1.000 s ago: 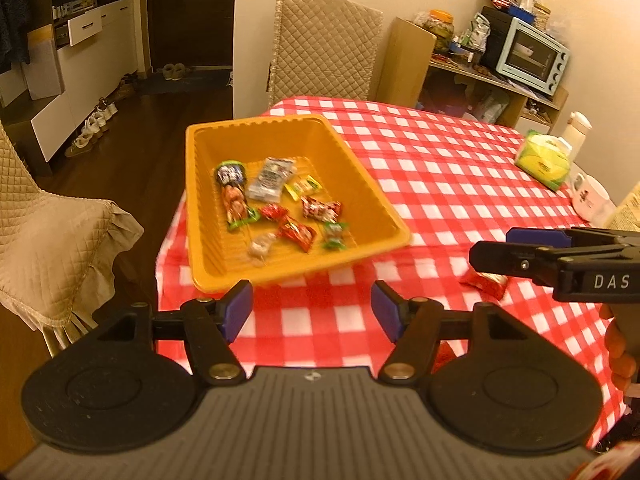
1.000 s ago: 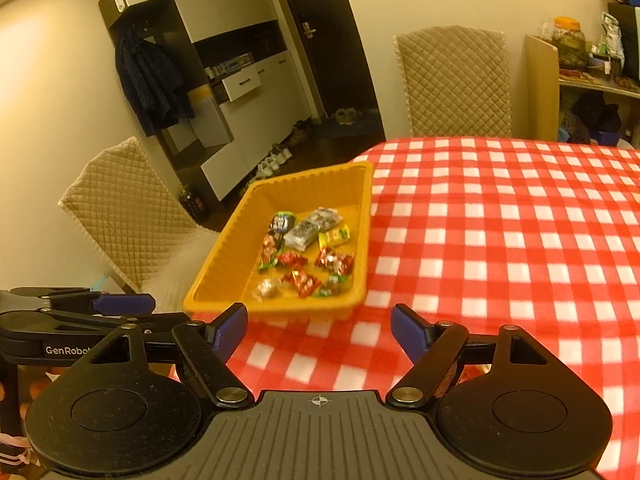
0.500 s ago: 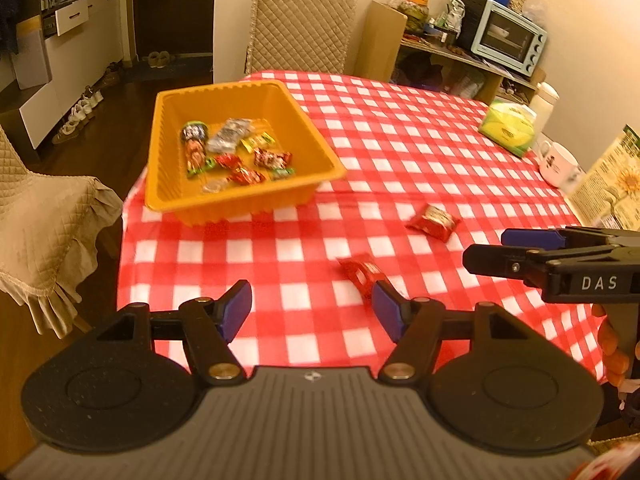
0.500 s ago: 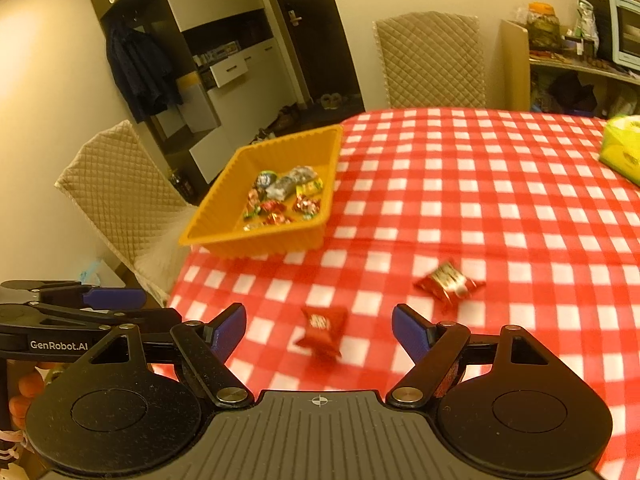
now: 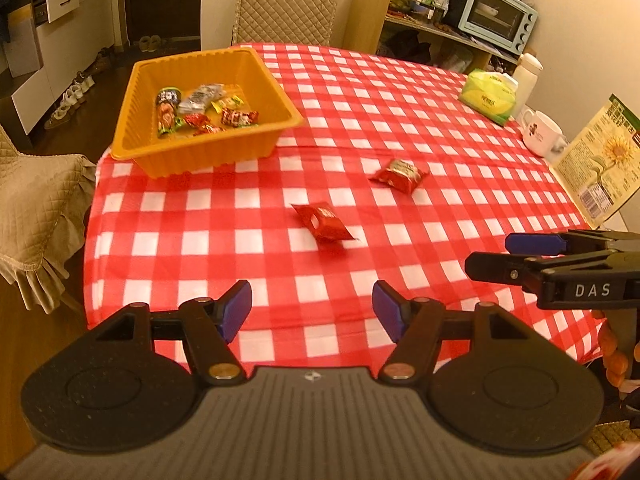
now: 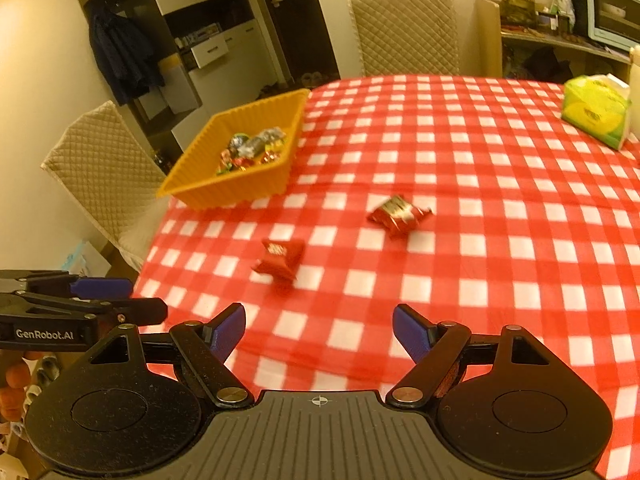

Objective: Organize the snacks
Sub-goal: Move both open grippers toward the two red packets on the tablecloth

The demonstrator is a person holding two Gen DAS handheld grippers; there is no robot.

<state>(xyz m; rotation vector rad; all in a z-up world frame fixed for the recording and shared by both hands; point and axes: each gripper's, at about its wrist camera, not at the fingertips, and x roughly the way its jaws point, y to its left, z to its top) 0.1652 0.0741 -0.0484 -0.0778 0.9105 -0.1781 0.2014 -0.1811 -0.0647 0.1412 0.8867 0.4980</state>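
Observation:
An orange tray (image 5: 132,136) (image 6: 192,188) holding several wrapped snacks stands at the table's far left corner. Two red snack packets lie loose on the red-checked cloth: the nearer packet (image 5: 323,222) (image 6: 280,258) and the farther packet (image 5: 399,174) (image 6: 398,214). My left gripper (image 5: 312,310) hovers above the table's near edge, open and empty, short of the nearer packet. My right gripper (image 6: 319,332) is also open and empty, with both packets ahead of it. Each gripper shows from the side in the other's view: the right gripper (image 5: 516,258), the left gripper (image 6: 116,300).
A green tissue pack (image 5: 490,92), a white mug (image 5: 540,132), a white bottle (image 5: 528,74) and a sunflower-printed box (image 5: 596,168) sit along the table's right side. Quilted chairs (image 5: 36,196) (image 5: 286,2) stand at the left and far ends. A shelf with a toaster oven (image 5: 496,20) is behind.
Both grippers have drawn back from the tray toward the near table edge. The tray now looks smaller and farther, and the two red packets have come into view ahead.

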